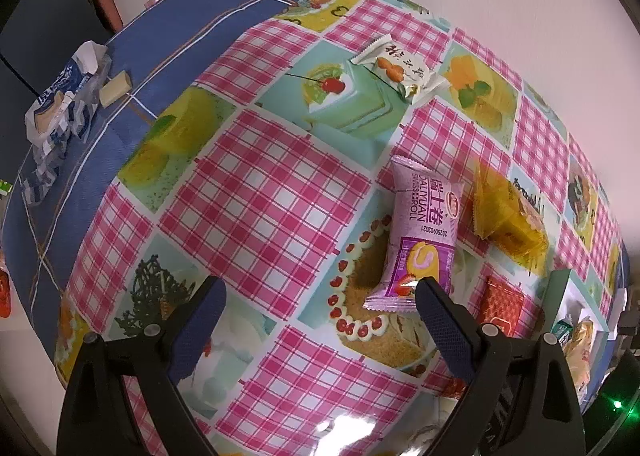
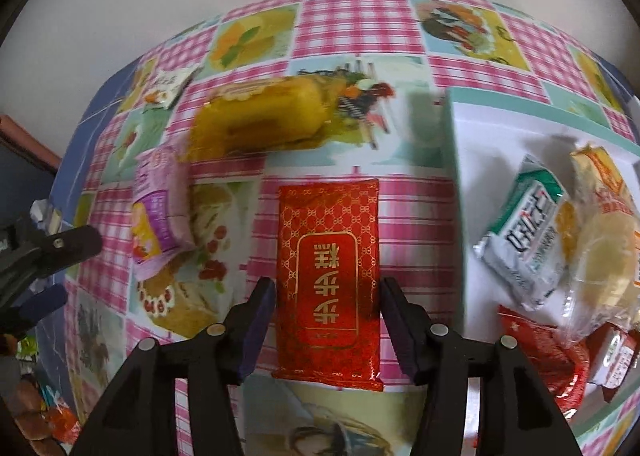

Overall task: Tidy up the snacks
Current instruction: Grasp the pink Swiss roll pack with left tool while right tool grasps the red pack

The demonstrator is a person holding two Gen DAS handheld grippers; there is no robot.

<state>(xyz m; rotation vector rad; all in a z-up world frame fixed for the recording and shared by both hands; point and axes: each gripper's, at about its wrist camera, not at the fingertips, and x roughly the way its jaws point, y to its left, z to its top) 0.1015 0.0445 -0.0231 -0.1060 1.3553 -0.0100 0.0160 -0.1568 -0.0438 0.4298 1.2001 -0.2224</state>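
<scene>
Red snack packet (image 2: 329, 280), light, slippery foil, lies between the right gripper's (image 2: 328, 296) parted, non-touching fingers; grip its long edges, while the left gripper (image 1: 320, 304) gapes empty.

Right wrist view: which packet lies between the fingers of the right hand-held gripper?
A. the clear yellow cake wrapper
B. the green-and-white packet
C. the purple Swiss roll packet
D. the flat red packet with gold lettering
D: the flat red packet with gold lettering lies on the checked tablecloth between the fingers of the right hand-held gripper, with gaps showing on both sides; the other packets lie off to the sides.
</scene>
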